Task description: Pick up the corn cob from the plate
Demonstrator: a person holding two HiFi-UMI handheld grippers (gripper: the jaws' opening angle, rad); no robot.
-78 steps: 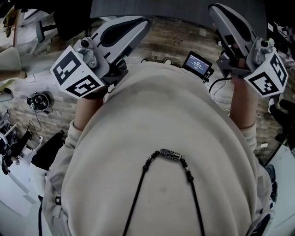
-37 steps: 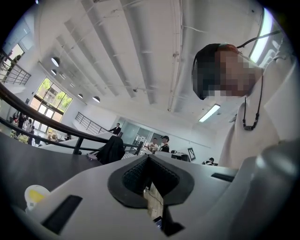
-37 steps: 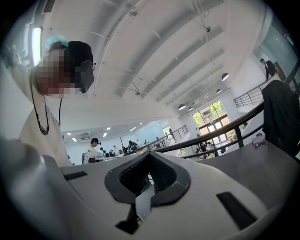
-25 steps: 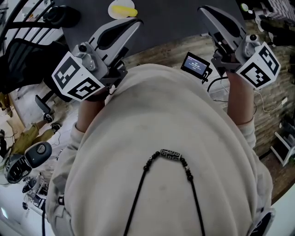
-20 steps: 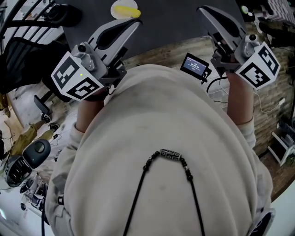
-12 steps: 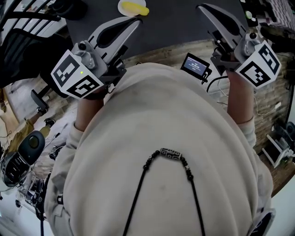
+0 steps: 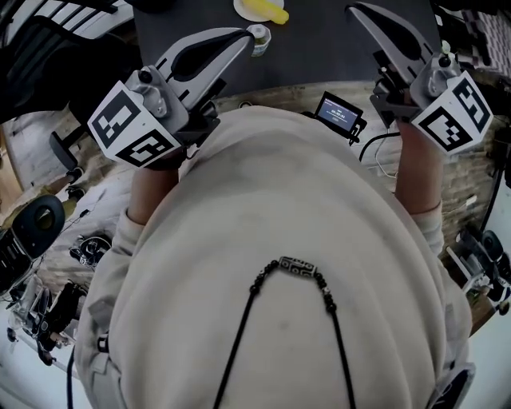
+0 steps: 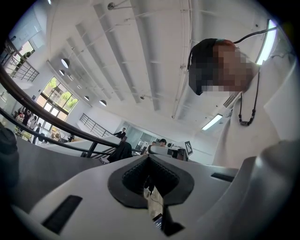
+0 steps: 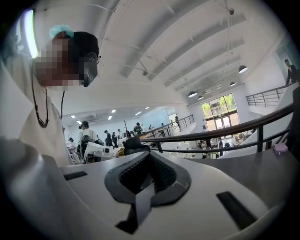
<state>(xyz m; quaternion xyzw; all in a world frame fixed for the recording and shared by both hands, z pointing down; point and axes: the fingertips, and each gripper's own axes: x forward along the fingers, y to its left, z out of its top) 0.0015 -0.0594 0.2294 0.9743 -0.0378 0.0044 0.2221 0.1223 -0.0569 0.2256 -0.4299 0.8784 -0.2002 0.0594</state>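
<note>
corn cob seen on plate, set back from table's near edge; left hand-held gripper and right hand-held gripper both closed, nothing held; writing on screen unreadable

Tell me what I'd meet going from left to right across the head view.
The left gripper → corn cob → small screen → right gripper.
</note>
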